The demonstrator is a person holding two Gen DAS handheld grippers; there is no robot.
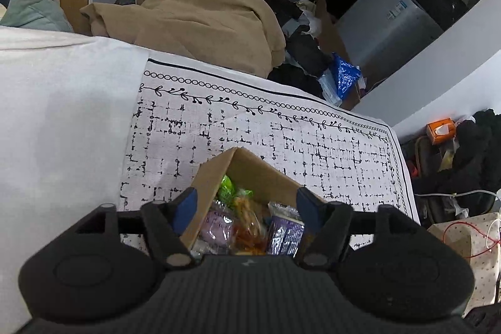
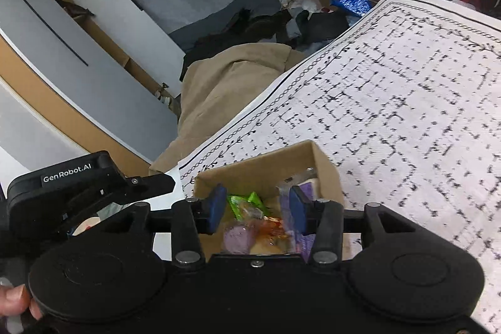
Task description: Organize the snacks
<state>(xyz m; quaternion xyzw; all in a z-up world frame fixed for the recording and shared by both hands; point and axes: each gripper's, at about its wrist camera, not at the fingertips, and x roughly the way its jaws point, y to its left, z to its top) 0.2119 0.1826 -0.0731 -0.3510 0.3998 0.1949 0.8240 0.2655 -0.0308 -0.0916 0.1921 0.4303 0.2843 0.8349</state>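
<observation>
An open cardboard box (image 1: 250, 168) stands on a white cloth with a black grid print (image 1: 281, 140). It holds several wrapped snacks: a green packet (image 1: 226, 187), an orange one (image 1: 250, 224), a lilac one (image 1: 216, 224) and a purple one (image 1: 286, 235). My left gripper (image 1: 247, 205) hangs open over the box, its blue pads straddling it with nothing pressed between them. The right wrist view shows the same box (image 2: 325, 165), with the green packet (image 2: 247, 202) and the lilac snack (image 2: 236, 240) inside. My right gripper (image 2: 256, 208) stands open above them, holding nothing.
A tan blanket (image 1: 203, 14) is heaped past the cloth's far edge. Dark clothes and a blue bag (image 1: 344, 77) lie beyond it. An orange tissue box (image 1: 440, 130) sits at the right. The left gripper's body (image 2: 62, 193) and a thumb (image 2: 12, 299) are at the right view's left.
</observation>
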